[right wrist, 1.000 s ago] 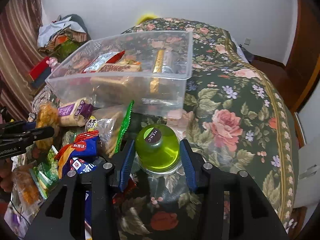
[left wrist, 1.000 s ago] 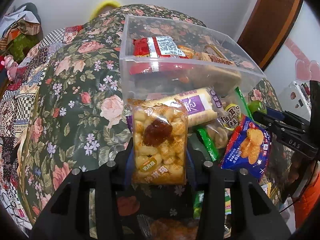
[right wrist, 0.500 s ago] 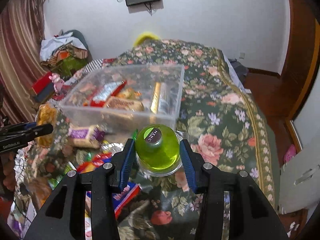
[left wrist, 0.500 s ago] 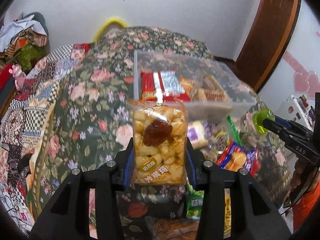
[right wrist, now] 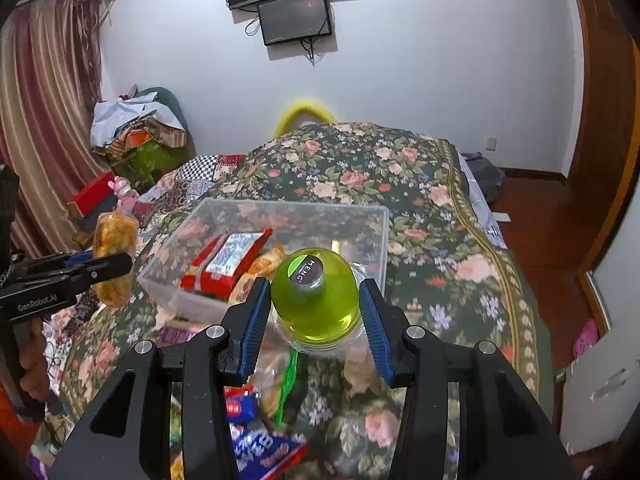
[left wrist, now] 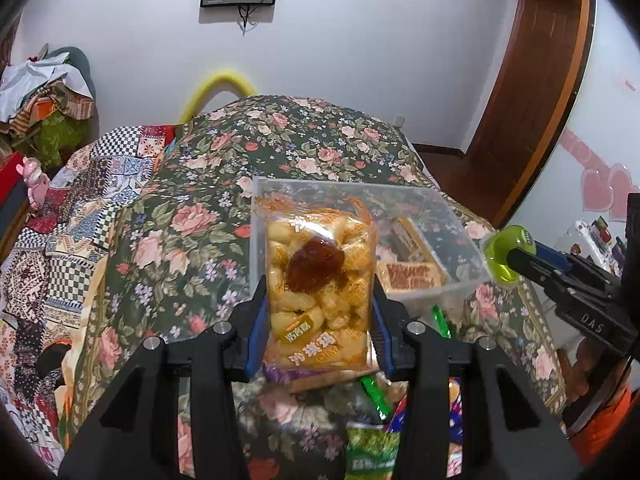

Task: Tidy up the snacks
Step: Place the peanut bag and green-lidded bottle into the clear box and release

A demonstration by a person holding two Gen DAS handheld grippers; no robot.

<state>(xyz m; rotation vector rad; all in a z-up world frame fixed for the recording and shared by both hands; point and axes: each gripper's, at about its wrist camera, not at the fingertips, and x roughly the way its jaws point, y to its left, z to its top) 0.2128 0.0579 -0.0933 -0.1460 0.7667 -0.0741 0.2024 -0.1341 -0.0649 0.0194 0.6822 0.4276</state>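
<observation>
My left gripper (left wrist: pixel 318 320) is shut on a clear yellow snack bag (left wrist: pixel 318 280) with a brown date inside, held above the near edge of the clear plastic bin (left wrist: pixel 452 216). It also shows in the right wrist view (right wrist: pixel 112 256). My right gripper (right wrist: pixel 316 320) is shut on a green bottle (right wrist: pixel 316 292) with a dark cap, held above the bin's near side (right wrist: pixel 376 232). The bottle also shows in the left wrist view (left wrist: pixel 506 258). The bin holds a red packet (right wrist: pixel 226 256) and other snacks.
The bin sits on a floral bedspread (left wrist: pixel 168 232). Loose snack packets lie below my grippers: a blue one (right wrist: pixel 260 448) and a green one (left wrist: pixel 372 444). A pile of clothes (right wrist: pixel 136 128) stands at the back left. A wooden door (left wrist: pixel 532 80) is at the right.
Both grippers have lifted up and back with their loads; the bin and loose snacks now sit lower and farther off in both views.
</observation>
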